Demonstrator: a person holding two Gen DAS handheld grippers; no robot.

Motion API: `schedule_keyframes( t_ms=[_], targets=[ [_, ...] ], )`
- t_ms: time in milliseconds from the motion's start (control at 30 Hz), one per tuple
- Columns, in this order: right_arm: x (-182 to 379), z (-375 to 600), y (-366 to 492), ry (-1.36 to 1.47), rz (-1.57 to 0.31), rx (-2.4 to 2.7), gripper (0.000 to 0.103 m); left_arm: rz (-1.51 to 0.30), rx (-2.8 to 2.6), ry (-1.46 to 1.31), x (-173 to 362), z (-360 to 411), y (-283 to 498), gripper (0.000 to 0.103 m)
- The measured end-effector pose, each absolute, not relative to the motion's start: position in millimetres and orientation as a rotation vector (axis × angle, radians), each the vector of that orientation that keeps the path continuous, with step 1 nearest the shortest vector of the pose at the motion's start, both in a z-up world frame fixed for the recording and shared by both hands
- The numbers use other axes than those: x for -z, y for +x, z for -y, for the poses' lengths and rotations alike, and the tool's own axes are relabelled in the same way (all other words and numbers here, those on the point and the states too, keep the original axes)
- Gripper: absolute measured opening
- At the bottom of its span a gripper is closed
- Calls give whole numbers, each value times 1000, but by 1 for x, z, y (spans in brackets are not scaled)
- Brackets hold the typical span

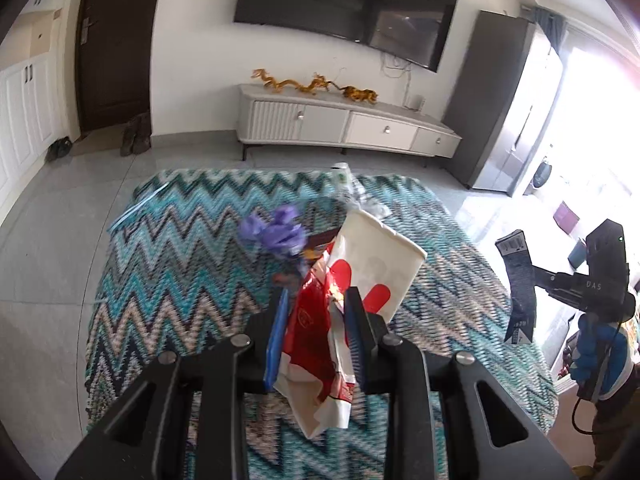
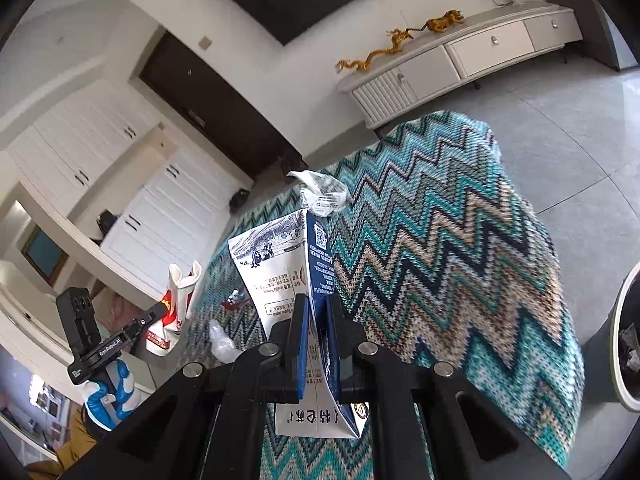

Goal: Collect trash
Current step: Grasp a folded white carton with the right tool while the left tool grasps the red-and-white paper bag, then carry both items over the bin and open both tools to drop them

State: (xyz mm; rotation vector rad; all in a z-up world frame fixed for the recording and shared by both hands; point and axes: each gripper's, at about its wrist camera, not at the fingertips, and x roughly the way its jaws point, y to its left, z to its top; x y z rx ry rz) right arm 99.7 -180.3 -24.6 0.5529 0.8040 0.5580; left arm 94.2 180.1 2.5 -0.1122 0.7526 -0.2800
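Pinched between the pads of the left gripper [image 1: 316, 300], a crumpled red-and-white paper bag [image 1: 360, 276] is held above the zigzag-patterned cloth [image 1: 180, 272]. A flattened blue-and-white carton [image 2: 288, 268] is clamped in the right gripper [image 2: 318, 312]. Purple wrapping [image 1: 276, 232] and crumpled clear plastic [image 2: 320, 192] are left lying on the cloth.

bright daylight – window [image 1: 592, 92] glare blown out, fisheye-bent edges, slight blur
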Motion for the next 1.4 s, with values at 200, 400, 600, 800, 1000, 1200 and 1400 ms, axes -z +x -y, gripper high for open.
schedule_keyframes(
  t_ms=[200,400,600,800,1000,1200,1400],
  targets=[
    [23,227,79,635,-741,-520,9,-745,375,-73,-22,-123,98,27],
    [26,299,60,730,-662,-429,9,-770,524,-31,-33,-30,112,27],
    [37,401,25,814,-588,-247,9,-820,716,12,-28,92,126,27],
    [65,483,-1,881,-556,-66,9,-899,866,88,0,221,130,27],
    [107,532,0,921,-583,81,9,-998,914,127,43,324,145,27],
    [148,562,11,914,-651,169,9,-1084,912,144,88,392,164,27],
    [179,568,27,917,-714,225,9,-1143,901,124,121,421,177,29]
  ],
)
